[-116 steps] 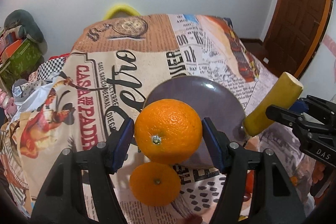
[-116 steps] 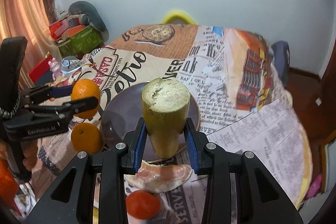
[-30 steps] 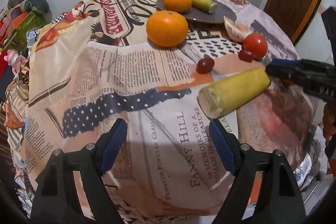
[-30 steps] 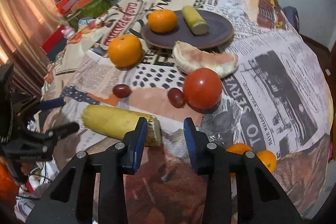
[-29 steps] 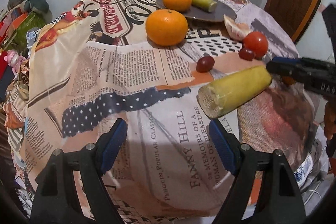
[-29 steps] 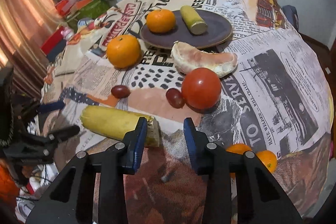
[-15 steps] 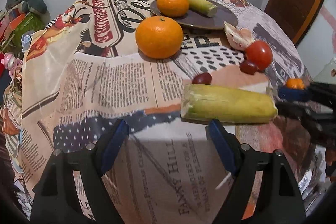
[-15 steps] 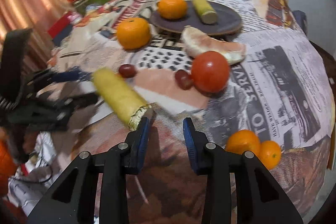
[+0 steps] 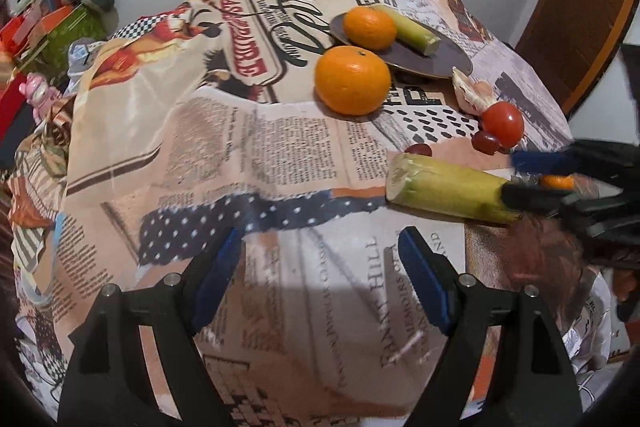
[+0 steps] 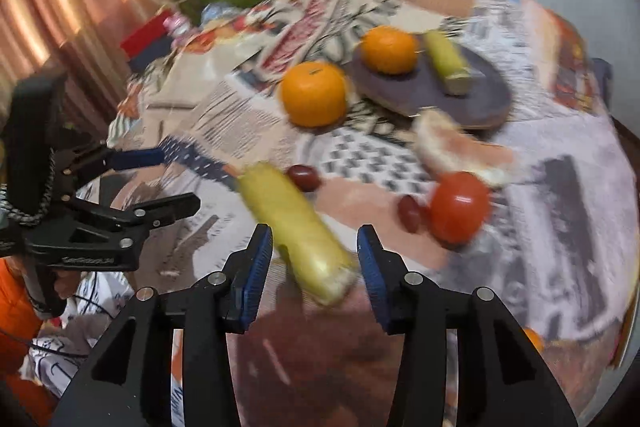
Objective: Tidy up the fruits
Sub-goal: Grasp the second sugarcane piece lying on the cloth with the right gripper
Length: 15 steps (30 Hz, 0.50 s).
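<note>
The right hand-held gripper [image 10: 315, 259] is spread around the near end of the yellow banana piece [image 10: 294, 223] on the table [image 9: 280, 155]. Close squarely mid-piece, then carry toward the plate [image 10: 484, 99] at one o'clock. Left hand-held gripper [image 9: 320, 267] hangs spread, empty.

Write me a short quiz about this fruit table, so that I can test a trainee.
1. True or false: the left gripper holds an orange.
2. How many fruits lie on the plate?
3. What lies between the fingers of the right gripper? A tomato; B long banana piece; C grape.
Key: 1 false, it is open and empty. 2 two, an orange and a short banana piece. 3 B.
</note>
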Tool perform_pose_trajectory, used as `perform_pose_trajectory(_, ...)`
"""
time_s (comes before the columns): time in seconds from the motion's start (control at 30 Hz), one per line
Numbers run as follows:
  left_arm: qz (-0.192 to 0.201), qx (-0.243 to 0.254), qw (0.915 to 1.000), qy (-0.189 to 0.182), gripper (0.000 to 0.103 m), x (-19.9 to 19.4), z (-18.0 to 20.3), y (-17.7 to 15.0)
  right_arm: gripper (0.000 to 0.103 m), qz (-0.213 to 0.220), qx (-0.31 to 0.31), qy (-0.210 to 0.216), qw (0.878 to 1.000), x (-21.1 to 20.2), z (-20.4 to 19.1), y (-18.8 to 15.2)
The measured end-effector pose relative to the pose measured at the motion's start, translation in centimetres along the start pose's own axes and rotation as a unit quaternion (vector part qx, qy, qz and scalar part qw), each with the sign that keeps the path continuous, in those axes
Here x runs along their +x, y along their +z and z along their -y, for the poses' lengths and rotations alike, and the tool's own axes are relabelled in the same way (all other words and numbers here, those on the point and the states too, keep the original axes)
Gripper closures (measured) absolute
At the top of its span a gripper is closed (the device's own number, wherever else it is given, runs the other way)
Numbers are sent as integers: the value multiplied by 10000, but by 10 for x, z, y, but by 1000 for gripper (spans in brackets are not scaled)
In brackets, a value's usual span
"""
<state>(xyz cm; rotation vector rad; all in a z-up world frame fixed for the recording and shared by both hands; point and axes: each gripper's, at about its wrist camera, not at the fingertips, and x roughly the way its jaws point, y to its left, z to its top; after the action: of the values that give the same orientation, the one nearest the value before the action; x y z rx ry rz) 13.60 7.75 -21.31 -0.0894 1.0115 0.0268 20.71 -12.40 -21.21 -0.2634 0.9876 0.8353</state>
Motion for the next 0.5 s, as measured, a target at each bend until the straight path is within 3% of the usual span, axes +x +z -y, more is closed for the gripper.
perform_pose_trajectory(0.3,-43,-219,9997,-44,22,0,-13,-9,46,-538,-446,-86,9975,44,-12,14)
perform_pose_trajectory(0.4,-63,-232,9997,-34,22,1,-14,-11,49,-554,-573,-278,9964,44,-18,13)
perform_pose_trajectory(0.5,-57,-146,9999,-12,22,3,-12,-10,59,-467,-524,-201,9973,36,-20,10)
